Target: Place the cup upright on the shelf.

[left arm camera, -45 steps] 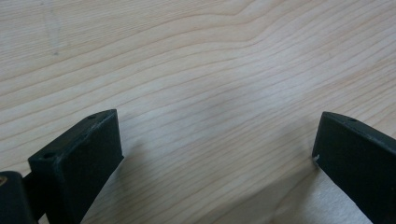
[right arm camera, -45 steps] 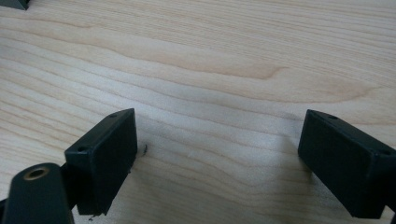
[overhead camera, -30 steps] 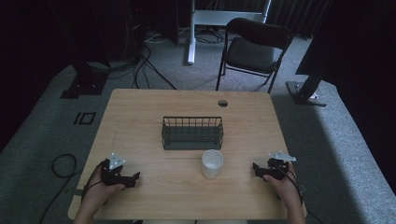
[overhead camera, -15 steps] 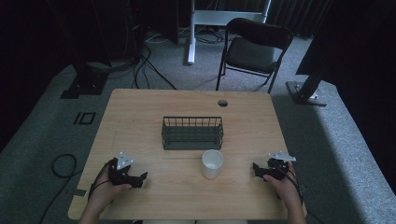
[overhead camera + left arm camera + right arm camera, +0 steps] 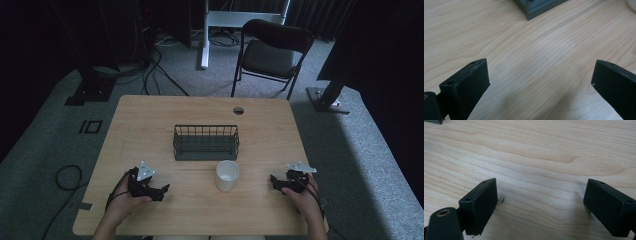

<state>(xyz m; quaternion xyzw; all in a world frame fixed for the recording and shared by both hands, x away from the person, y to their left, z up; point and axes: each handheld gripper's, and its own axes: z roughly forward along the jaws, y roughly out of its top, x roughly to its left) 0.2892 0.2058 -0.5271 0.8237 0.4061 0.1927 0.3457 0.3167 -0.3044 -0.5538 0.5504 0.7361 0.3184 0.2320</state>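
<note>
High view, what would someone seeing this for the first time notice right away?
A dark green wire basket sits mid-table on the light wooden table, with a white cup standing just in front of it, apart from it. At the near edge, the left gripper and right gripper flank the cup, both with jaws wide open over bare wood. Behind the table stands a black folding chair.

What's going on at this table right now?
A person sits at a wooden table with a gripper in each hand. The left gripper and the right gripper are both open and hold nothing; each rests near the table's near edge. Between them stands a white cup, upright, and just beyond it a dark wire basket. Nothing is being touched yet.
</note>
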